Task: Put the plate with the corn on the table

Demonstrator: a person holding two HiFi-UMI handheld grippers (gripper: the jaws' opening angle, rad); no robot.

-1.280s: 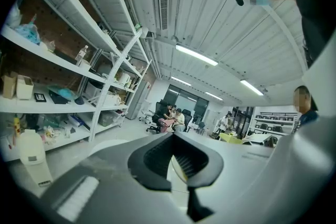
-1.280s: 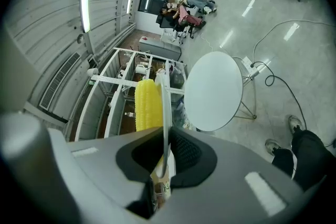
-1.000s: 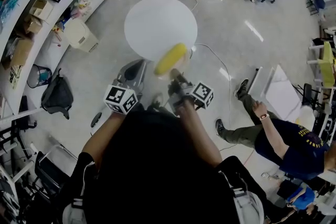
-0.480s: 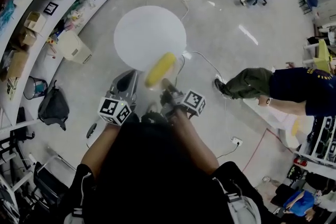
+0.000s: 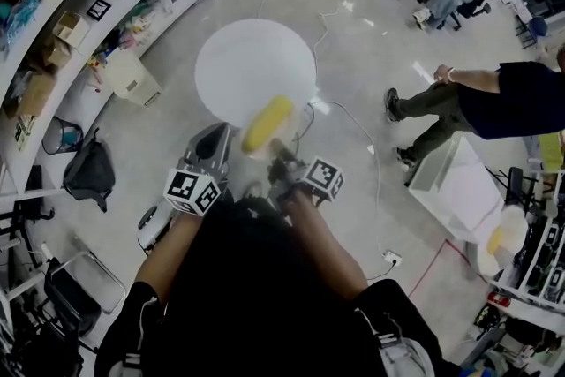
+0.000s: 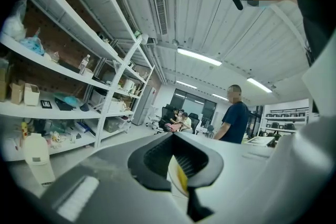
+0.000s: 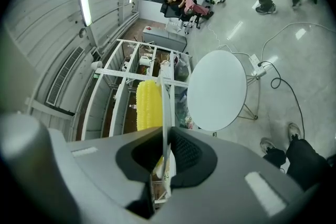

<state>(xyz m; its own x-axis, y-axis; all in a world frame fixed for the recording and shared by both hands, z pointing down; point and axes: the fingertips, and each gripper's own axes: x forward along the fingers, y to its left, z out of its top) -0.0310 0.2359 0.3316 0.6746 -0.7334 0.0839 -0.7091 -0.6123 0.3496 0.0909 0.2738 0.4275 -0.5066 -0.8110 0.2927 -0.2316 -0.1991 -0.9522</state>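
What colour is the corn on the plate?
Yellow corn, clearest in the right gripper view.

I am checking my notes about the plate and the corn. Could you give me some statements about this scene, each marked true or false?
1. The jaws of the right gripper are closed on the rim of the plate. True.
2. The corn lies on the round white table. False: it lies on the plate, which is held in the air away from the table.
3. The corn is green. False: it is yellow.
4. In the head view, a person in a dark top is to the right of the table. True.
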